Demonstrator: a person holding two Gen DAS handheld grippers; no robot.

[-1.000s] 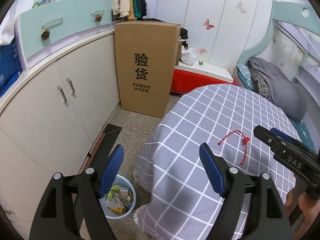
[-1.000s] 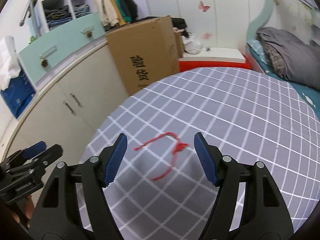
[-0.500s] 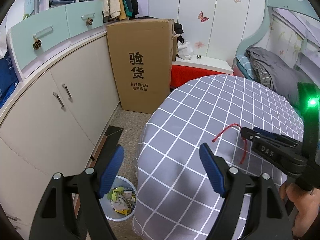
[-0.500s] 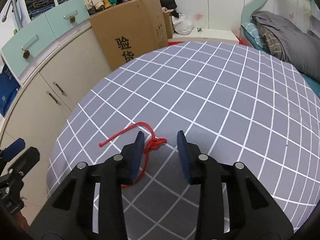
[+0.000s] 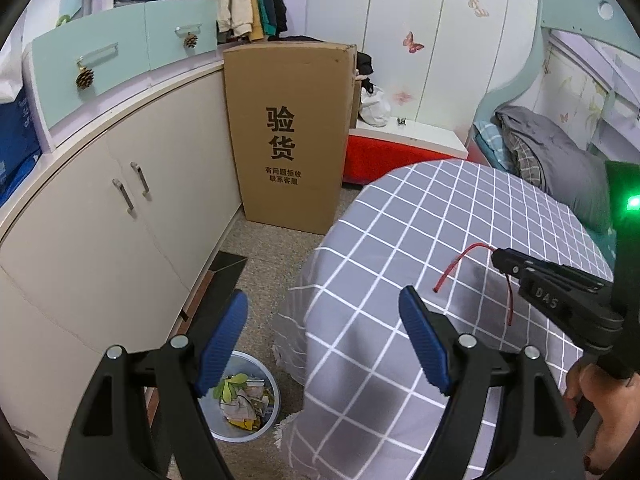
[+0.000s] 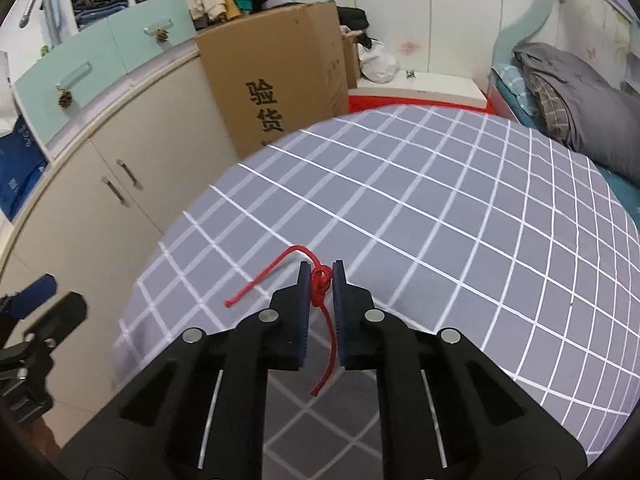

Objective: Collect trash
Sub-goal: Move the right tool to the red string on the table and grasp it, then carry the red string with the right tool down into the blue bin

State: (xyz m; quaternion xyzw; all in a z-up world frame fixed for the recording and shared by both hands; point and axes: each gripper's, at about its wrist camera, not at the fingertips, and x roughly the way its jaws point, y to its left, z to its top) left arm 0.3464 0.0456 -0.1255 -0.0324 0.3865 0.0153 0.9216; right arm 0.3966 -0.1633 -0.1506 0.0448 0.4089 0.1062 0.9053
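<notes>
A red string with a knot is pinched between the blue pads of my right gripper over the round table with the grey checked cloth. Its loose ends hang out to the left and below. In the left wrist view the string shows by the right gripper's tip. My left gripper is open and empty, held above the floor at the table's left edge. A small bin with paper scraps stands on the floor below it.
White cupboards line the left wall. A tall cardboard box stands behind the table, with a red and white bench beside it. A bed with grey bedding lies at the right.
My right gripper has come down onto the red string, shut on its knot and raised it slightly off the cloth. My left gripper stayed open and rose a little.
</notes>
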